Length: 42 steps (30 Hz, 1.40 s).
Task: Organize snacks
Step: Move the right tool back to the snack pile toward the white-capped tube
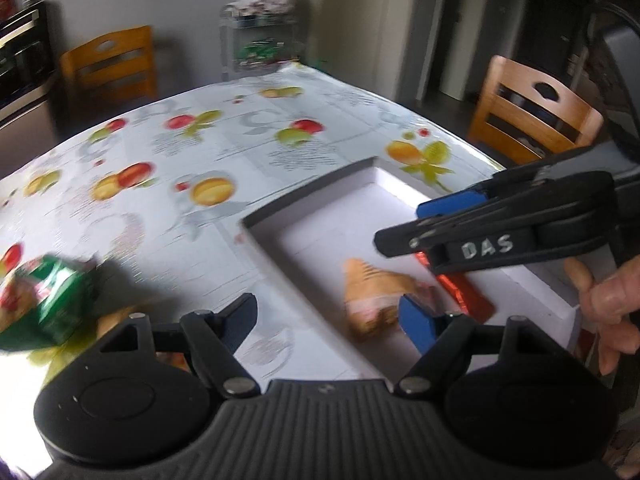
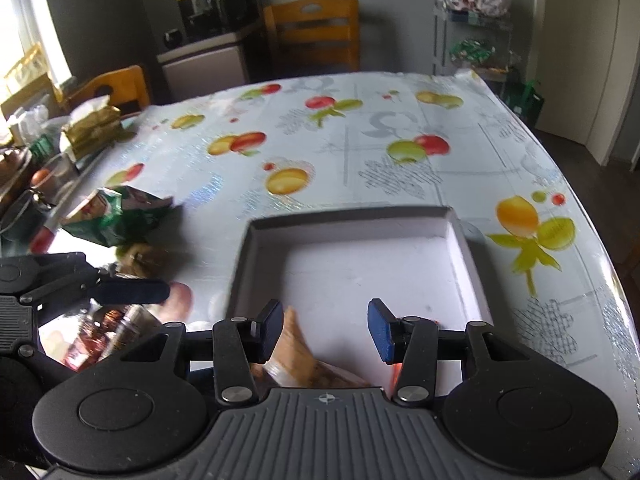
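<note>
A shallow white box (image 1: 372, 178) (image 2: 464, 240) lies on the fruit-print tablecloth. In it lie a tan snack packet (image 1: 374, 288) (image 2: 298, 344) and a red foil bar (image 1: 466, 294). A green snack bag (image 1: 44, 300) (image 2: 120, 216) lies on the table left of the box. My left gripper (image 1: 332, 316) is open and empty over the box's near left edge. My right gripper (image 2: 326, 330) is open and empty above the tan packet; it also shows in the left wrist view (image 1: 404, 226). More wrapped snacks (image 2: 108, 328) lie below the left gripper.
Wooden chairs (image 1: 110, 62) (image 1: 536, 112) stand around the table. A wire rack with bags (image 2: 474, 36) is behind the far edge. Clutter with a gold packet (image 2: 90, 126) sits at the table's far left. The table's right edge (image 2: 592, 208) is near the box.
</note>
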Each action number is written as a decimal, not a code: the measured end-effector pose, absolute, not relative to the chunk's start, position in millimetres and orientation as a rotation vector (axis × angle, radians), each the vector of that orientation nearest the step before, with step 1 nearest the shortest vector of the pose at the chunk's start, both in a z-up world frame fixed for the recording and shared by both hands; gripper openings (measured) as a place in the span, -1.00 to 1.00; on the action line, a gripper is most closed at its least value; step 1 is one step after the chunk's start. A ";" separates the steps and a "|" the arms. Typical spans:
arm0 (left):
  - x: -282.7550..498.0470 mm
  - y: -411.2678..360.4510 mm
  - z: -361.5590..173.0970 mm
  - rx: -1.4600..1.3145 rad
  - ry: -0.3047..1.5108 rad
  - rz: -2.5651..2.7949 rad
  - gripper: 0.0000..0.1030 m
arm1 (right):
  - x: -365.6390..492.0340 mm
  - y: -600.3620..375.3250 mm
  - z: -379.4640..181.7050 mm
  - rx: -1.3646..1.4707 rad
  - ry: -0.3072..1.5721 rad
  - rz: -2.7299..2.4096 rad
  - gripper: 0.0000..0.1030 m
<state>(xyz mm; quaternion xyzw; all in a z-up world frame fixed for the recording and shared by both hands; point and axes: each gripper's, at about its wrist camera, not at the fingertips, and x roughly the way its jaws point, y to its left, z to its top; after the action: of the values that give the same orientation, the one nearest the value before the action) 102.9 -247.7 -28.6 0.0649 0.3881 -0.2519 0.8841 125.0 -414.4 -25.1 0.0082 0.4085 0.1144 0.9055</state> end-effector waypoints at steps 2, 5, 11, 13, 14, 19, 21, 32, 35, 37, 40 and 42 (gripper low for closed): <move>99.8 -236.1 -26.2 0.113 0.810 -0.484 0.52 | 125.4 -408.4 -21.7 0.018 0.831 0.256 -0.06; 95.2 -218.4 -23.4 0.086 0.815 -0.419 0.52 | 128.0 -397.9 -19.5 0.015 0.822 0.294 -0.05; 80.0 -190.0 -18.0 0.057 0.814 -0.323 0.52 | 133.4 -373.6 -23.8 0.003 0.840 0.370 0.00; 73.2 -179.1 -17.1 0.049 0.815 -0.284 0.52 | 132.2 -364.6 -25.0 0.002 0.847 0.397 0.02; 71.1 -175.4 -17.3 0.043 0.817 -0.265 0.52 | 131.8 -358.9 -25.9 -0.010 0.850 0.409 0.04; 55.5 -144.5 -21.1 -0.003 0.834 -0.160 0.52 | 129.2 -331.8 -31.6 -0.047 0.873 0.470 0.09; 49.6 -132.6 -24.6 -0.013 0.841 -0.127 0.52 | 128.2 -322.3 -33.4 -0.053 0.881 0.490 0.14; 40.7 -101.2 -46.8 0.014 0.892 -0.028 0.52 | 126.7 -288.0 -44.2 -0.068 0.934 0.546 0.20; 39.7 -105.0 -50.9 0.022 0.902 -0.040 0.52 | 126.8 -287.3 -45.4 -0.067 0.938 0.538 0.20; 40.5 -109.7 -54.2 0.036 0.911 -0.050 0.52 | 127.1 -287.7 -46.1 -0.066 0.942 0.532 0.20; 41.1 -114.7 -57.7 0.070 0.919 -0.058 0.52 | 126.6 -287.5 -47.9 -0.068 0.950 0.524 0.20; 41.6 -114.3 -58.2 0.072 0.921 -0.059 0.52 | 126.6 -287.0 -49.1 -0.068 0.955 0.519 0.21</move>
<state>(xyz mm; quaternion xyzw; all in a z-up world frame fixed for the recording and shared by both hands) 41.6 -114.3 -58.2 0.0350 0.4441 -0.0284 0.8948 126.6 -287.0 -49.1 -0.0324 0.4544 0.2470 0.8552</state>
